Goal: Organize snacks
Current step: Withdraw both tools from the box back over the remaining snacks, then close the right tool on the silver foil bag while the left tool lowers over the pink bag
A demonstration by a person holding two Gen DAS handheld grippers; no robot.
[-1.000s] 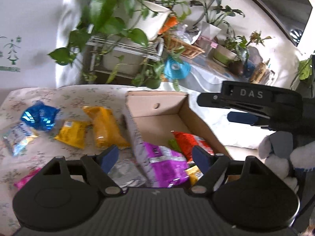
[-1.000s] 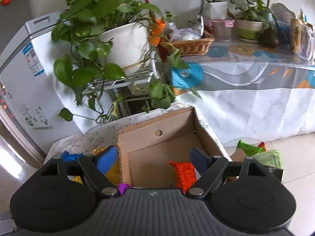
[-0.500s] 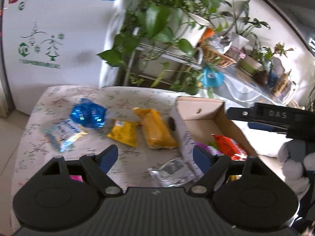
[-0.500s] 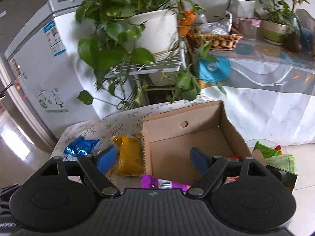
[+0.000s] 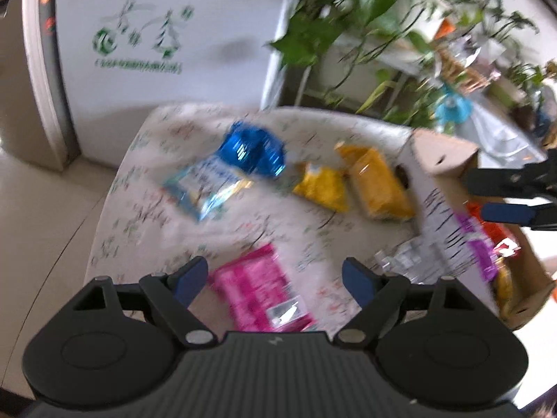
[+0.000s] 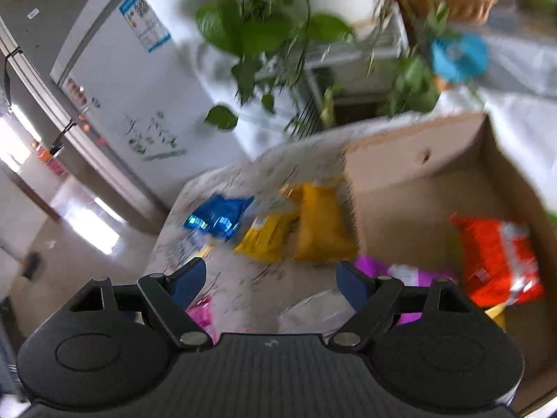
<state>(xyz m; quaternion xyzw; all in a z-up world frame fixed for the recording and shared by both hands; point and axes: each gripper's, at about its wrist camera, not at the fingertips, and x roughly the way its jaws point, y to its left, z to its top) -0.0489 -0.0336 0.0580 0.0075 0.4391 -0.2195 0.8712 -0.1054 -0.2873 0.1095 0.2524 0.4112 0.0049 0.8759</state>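
Landmark: cardboard box (image 5: 442,160) at the right end of the floral table (image 5: 146,209); left gripper (image 5: 275,278) spread, nothing pinched, above the pink packet (image 5: 257,289) left of the box; right gripper (image 6: 269,278) spread, empty; blue (image 6: 217,214) and yellow packets (image 6: 325,223) lie left of the box; orange packet (image 6: 494,257) and purple packet (image 6: 393,271) lie inside it.
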